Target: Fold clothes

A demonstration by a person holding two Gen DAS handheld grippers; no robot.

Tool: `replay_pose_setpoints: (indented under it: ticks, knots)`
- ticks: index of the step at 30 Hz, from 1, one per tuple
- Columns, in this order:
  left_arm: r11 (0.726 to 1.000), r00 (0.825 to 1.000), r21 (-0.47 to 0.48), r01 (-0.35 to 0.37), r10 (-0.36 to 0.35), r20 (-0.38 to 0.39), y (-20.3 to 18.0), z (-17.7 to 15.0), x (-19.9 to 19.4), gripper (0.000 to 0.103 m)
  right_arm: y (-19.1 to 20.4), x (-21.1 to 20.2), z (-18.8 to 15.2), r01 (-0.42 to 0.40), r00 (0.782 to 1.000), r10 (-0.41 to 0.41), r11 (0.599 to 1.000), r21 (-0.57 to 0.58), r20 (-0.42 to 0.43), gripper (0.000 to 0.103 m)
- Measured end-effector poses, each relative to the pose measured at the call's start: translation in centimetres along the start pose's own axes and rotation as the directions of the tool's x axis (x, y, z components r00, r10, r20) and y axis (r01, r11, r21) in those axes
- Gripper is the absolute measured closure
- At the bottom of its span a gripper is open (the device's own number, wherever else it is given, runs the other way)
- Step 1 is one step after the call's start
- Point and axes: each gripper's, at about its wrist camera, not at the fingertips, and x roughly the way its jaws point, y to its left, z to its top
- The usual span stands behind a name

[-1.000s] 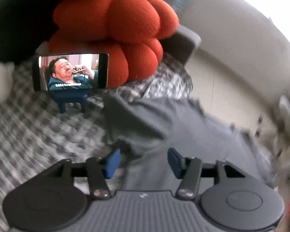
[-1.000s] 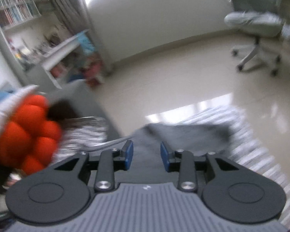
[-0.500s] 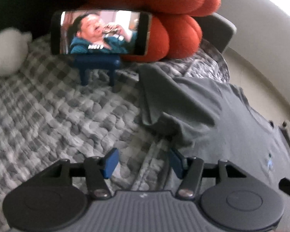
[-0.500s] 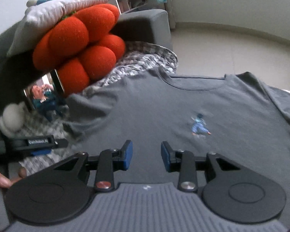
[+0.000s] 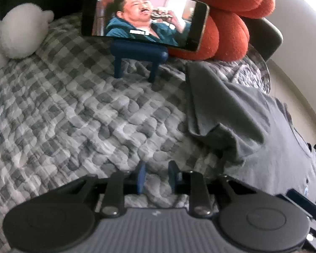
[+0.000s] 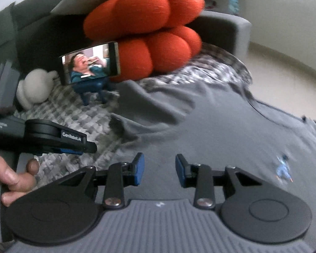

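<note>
Right wrist view: right gripper hovers over the grey T-shirt, blue pads parted with a wide gap, holding nothing.
Left wrist view: left gripper sits low over the checked blanket, just beside the shirt's side edge; pads parted by a narrower gap, nothing between them.
Writing: white lettering on the side of the left gripper's body, seen from the right wrist, reads roughly "GenRobot.AI"; a second, smaller label further back is too blurred to read.
Screen: phone on a small blue stand shows a video with a white caption strip, illegible.
Shirt print: small blue figure on the chest, no words legible.
Shirt position: spread front-up on the blanket, one sleeve crumpled and folded in toward the body.
Edges: shirt's neckline lies toward the blanket's far edge, beyond which is pale floor.
Open room: bare blanket to the left of the shirt; orange cushion and white plush toy bound it at the back.
Hand: fingers grip the left gripper's handle.
</note>
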Motion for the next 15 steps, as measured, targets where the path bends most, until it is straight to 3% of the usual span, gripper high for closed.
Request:
replay_pose_setpoints:
  ticks: [8, 15]
  knots:
    - [0.998, 1.000, -0.060, 0.009, -0.009, 0.001, 1.6, 0.7, -0.6, 0.080, 3.1, 3.2, 1.8, -0.049, 0.998, 0.056, 0.983, -0.176, 0.034, 0.066]
    - [0.992, 0.999, -0.118, 0.036, -0.036, -0.002, 2.2, 1.2, -0.5, 0.080, 5.4, 5.3, 1.8, -0.003, 0.998, 0.027, 0.938, -0.348, 0.065, 0.066]
